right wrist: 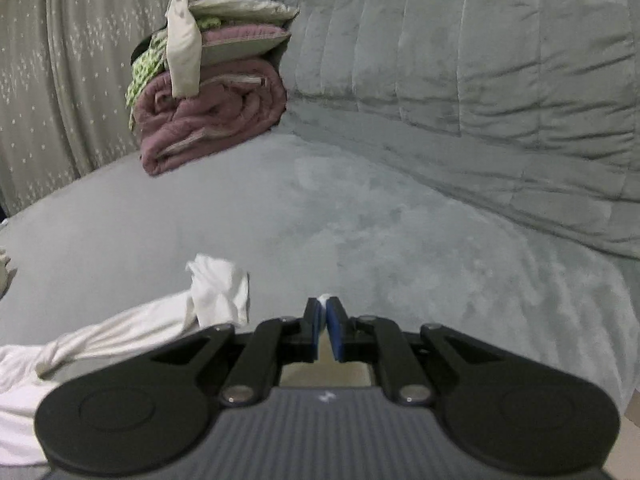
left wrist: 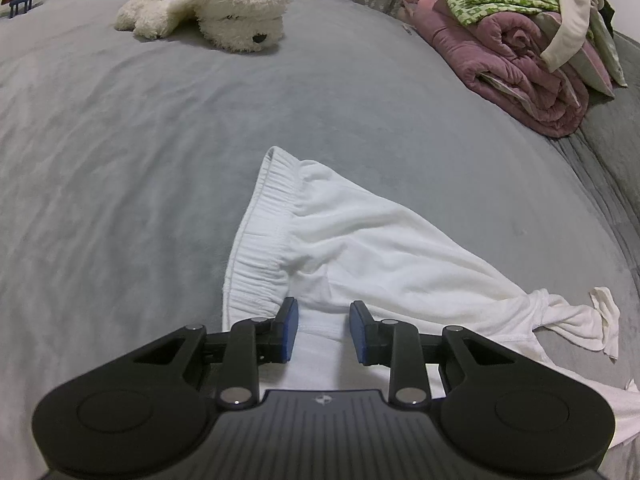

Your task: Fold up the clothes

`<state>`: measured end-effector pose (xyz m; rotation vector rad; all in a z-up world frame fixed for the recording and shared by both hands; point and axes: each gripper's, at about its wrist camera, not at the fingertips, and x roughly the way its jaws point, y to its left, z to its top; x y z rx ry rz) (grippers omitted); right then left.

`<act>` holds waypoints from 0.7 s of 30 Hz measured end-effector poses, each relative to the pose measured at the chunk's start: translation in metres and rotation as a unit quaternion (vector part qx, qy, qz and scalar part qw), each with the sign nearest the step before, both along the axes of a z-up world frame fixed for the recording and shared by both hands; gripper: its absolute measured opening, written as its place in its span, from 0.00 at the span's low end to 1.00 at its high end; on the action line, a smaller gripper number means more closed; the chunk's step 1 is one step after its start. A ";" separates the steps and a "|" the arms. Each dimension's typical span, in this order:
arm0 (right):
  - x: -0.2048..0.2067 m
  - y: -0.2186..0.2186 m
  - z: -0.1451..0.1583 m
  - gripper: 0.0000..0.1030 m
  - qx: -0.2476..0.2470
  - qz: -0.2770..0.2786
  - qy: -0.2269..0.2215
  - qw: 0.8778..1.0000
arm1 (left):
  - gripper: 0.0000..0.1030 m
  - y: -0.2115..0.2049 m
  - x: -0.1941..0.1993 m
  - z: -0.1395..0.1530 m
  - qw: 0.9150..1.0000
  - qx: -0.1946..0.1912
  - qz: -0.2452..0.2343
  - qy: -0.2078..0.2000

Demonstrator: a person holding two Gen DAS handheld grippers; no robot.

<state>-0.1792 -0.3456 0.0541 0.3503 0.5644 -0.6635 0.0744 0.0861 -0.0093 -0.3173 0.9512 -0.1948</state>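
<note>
White shorts (left wrist: 360,240) with a gathered elastic waistband (left wrist: 260,236) lie on the grey bed. One leg runs right and ends in a twisted tip (left wrist: 592,320). My left gripper (left wrist: 323,326) stands over the waist end, its blue pads apart with white cloth showing between them; I see no squeeze on it. In the right wrist view the stretched leg (right wrist: 120,332) lies at the lower left, ending in a crumpled tip (right wrist: 220,288). My right gripper (right wrist: 323,320) is shut, with a small bit of white cloth (right wrist: 324,299) pinched at its tips.
A white plush dog (left wrist: 212,4) lies at the far side of the grey bedcover (left wrist: 120,160). A pile of pink, green and cream laundry (left wrist: 520,40) sits far right, also visible in the right wrist view (right wrist: 208,92). A quilted grey blanket (right wrist: 500,80) rises beside it.
</note>
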 end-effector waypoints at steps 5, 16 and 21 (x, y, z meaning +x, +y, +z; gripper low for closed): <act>0.001 0.005 0.010 0.07 -0.058 -0.006 -0.023 0.998 | 0.28 -0.002 -0.001 0.000 1.000 0.005 0.001 -0.001; 0.024 -0.020 0.000 0.58 0.013 0.020 0.008 1.000 | 0.28 -0.004 -0.001 0.005 1.000 0.012 0.004 0.002; 0.053 -0.048 -0.016 0.61 0.025 0.023 0.074 0.997 | 0.28 -0.005 -0.002 0.007 1.000 0.018 0.000 0.000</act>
